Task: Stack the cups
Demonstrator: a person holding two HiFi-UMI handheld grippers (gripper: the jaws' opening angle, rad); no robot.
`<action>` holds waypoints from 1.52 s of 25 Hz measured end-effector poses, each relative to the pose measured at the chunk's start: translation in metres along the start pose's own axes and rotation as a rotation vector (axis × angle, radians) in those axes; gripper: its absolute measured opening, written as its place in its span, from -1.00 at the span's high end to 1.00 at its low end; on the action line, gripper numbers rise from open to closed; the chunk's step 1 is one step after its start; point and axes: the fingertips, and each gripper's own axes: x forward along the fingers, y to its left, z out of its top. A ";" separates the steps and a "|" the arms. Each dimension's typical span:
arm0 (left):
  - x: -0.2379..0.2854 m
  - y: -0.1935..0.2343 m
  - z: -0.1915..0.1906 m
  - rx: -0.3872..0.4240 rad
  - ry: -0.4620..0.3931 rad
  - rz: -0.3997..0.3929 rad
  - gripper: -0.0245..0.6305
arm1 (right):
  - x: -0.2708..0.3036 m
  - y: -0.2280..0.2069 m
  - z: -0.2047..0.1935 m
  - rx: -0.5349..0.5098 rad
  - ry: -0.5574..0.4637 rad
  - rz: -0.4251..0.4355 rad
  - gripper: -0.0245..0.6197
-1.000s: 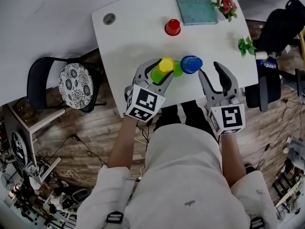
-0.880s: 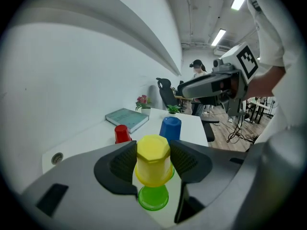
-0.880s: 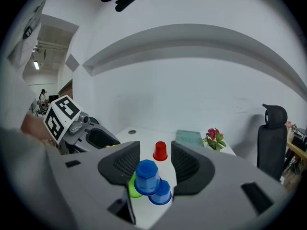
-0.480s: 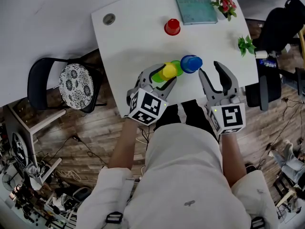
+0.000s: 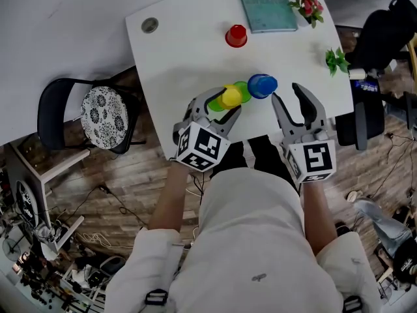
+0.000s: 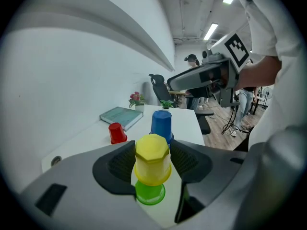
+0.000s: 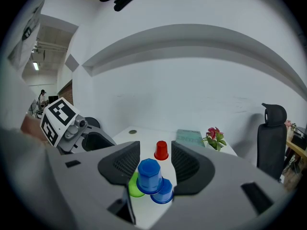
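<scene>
My left gripper (image 5: 227,100) is shut on an upside-down yellow cup (image 5: 230,96), with its pads against the cup's sides (image 6: 152,158). A green cup (image 6: 149,194) sits just under the yellow one, and green (image 5: 243,89) shows on both sides of it in the head view. To the right an upside-down blue cup (image 5: 262,85) stands on the white table (image 5: 182,57). In the right gripper view a second blue shape (image 7: 163,192) shows at the blue cup's (image 7: 148,172) foot. My right gripper (image 5: 285,94) is open and empty, just short of the blue cup. A red cup (image 5: 236,36) stands farther back.
A teal book (image 5: 265,4), a small flower pot (image 5: 307,6) and a green plant (image 5: 337,62) lie along the far and right edges. A black chair with a patterned cushion (image 5: 98,109) stands left of the table. An office chair (image 5: 384,38) is on the right.
My left gripper has drawn back a little toward me with the yellow cup in it. The right gripper and the blue cup have stayed put.
</scene>
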 end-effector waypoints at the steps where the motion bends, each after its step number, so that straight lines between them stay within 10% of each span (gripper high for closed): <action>1: -0.001 0.000 0.000 0.000 -0.004 -0.002 0.21 | 0.000 0.001 0.000 0.000 0.000 -0.001 0.28; 20: -0.044 0.017 0.049 -0.134 -0.211 0.102 0.18 | 0.005 -0.034 0.025 -0.044 -0.061 -0.008 0.28; 38: -0.061 0.050 0.054 -0.358 -0.221 0.433 0.21 | 0.113 -0.047 0.033 -0.172 0.026 0.427 0.26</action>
